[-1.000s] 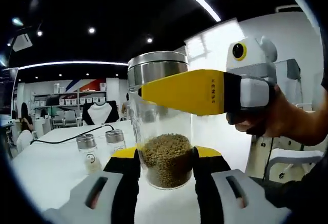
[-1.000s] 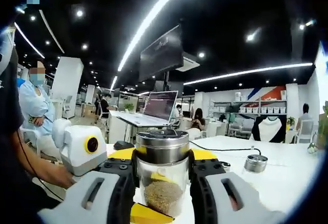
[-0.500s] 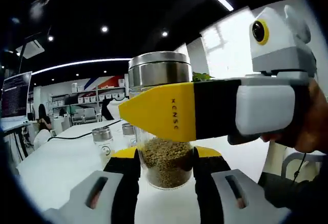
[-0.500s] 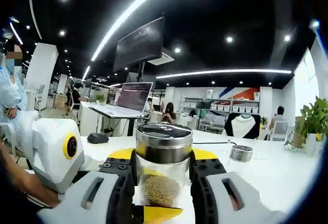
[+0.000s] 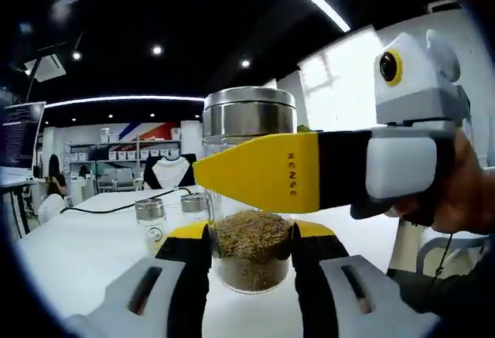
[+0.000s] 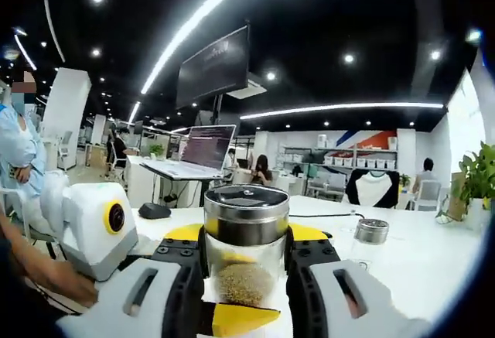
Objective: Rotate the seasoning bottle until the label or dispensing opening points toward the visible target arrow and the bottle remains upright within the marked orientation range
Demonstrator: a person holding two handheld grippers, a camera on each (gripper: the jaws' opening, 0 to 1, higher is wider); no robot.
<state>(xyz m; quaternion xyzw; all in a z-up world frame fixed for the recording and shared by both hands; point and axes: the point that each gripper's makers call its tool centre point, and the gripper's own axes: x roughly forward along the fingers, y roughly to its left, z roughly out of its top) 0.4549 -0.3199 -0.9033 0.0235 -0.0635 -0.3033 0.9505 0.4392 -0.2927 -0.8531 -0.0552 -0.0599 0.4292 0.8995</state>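
Two grippers, both mine, close on one seasoning bottle (image 5: pixel 249 199), a clear glass jar with a brushed steel cap and a layer of tan-green granules at its base, standing upright on the white table (image 5: pixel 85 249). In the left gripper view, my left gripper (image 5: pixel 251 233) has its yellow-tipped jaws pressed against the lower glass on either side, level with the granules. My right gripper (image 5: pixel 255 172) comes in from the right of that view, held in a hand (image 5: pixel 456 199), its yellow jaw lying across the front of the glass just under the cap. In the right gripper view, the same bottle (image 6: pixel 246 253) sits between my right gripper's (image 6: pixel 246 237) jaws, which clamp the glass just below the steel cap, while the left gripper (image 6: pixel 232 319) shows as a yellow tip low in front. Two small shakers (image 5: pixel 151 218) stand on the table behind the bottle, beside a black cable (image 5: pixel 116 205); another metal-capped shaker (image 6: pixel 371 233) sits further right in the right gripper view. A laptop (image 6: pixel 205 148) stands open on a desk beyond.
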